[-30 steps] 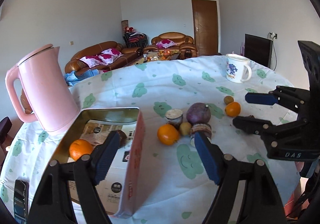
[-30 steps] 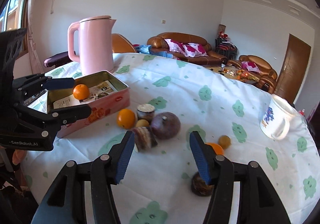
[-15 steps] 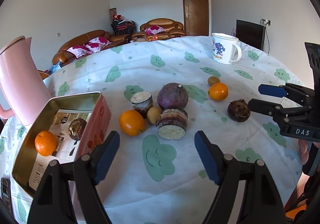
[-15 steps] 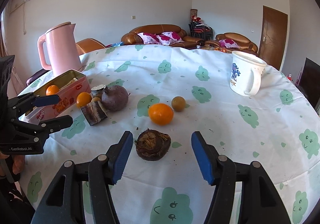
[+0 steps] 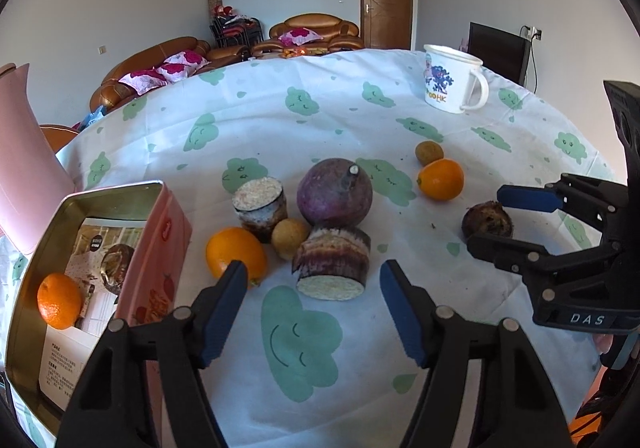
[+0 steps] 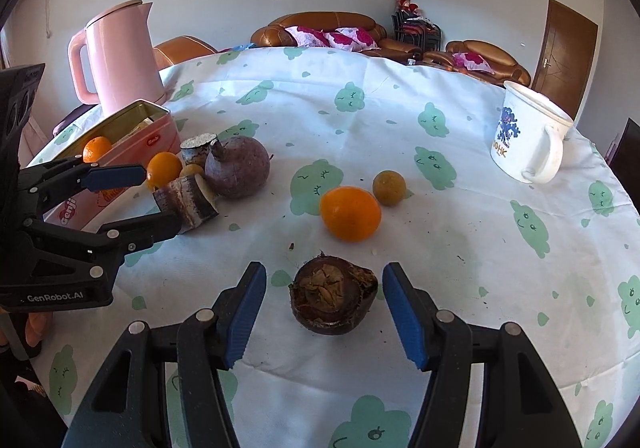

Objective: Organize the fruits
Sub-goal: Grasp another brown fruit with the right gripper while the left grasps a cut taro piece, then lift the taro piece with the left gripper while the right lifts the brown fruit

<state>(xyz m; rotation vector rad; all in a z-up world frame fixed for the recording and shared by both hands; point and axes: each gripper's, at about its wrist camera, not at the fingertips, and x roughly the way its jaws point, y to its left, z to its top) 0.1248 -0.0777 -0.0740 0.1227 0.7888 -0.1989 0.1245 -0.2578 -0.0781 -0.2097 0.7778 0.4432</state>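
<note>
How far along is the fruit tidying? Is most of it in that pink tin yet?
Barely started. The pink tin holds one orange and one dark fruit. Nothing is gripped: the right gripper brackets a dark husked fruit without touching it, and the left gripper is closing in front of a cut chunk. Two oranges, two small brown fruits, the purple root and another chunk remain on the tablecloth.

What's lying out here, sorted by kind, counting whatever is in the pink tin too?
Oranges: 3, one inside the tin
Small tan round fruits: 2
Big purple round one: 1
Cut cylinder chunks: 2
Dark brown husky ones: 2, one inside the tin
Total: 10
</note>
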